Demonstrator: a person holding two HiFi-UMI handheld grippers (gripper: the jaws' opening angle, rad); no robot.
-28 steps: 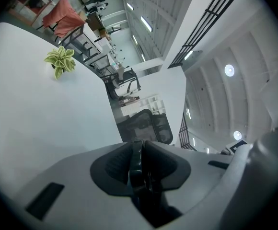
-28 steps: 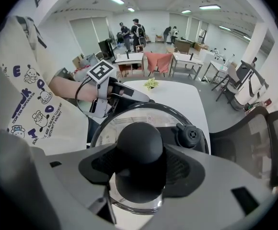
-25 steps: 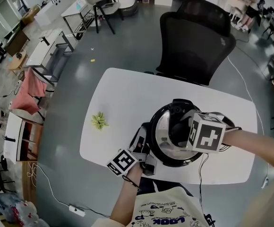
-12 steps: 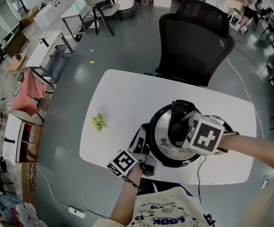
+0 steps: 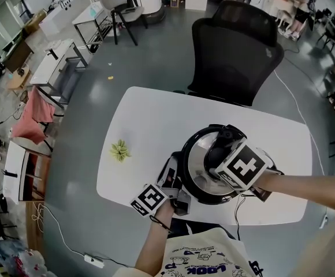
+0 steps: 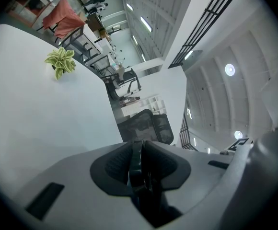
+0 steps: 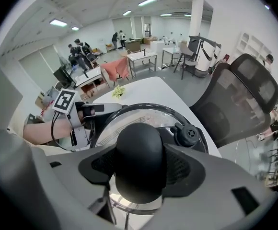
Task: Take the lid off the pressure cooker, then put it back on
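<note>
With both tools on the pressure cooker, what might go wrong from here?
The right tool grips a round, smooth lid knob; its pads may slip if the lid is twisted. The left tool holds only a thin side handle, so the pressure cooker may turn or shift. It stands near the table's front edge, so a hard tug could drag it towards the drop.

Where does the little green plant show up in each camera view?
Head view: the green plant sits on the white table, left of the cooker.
Left gripper view: upper left, on the table.
Right gripper view: small, above centre, toward the table's far end.
Shared landmark: the black office chair.
</note>
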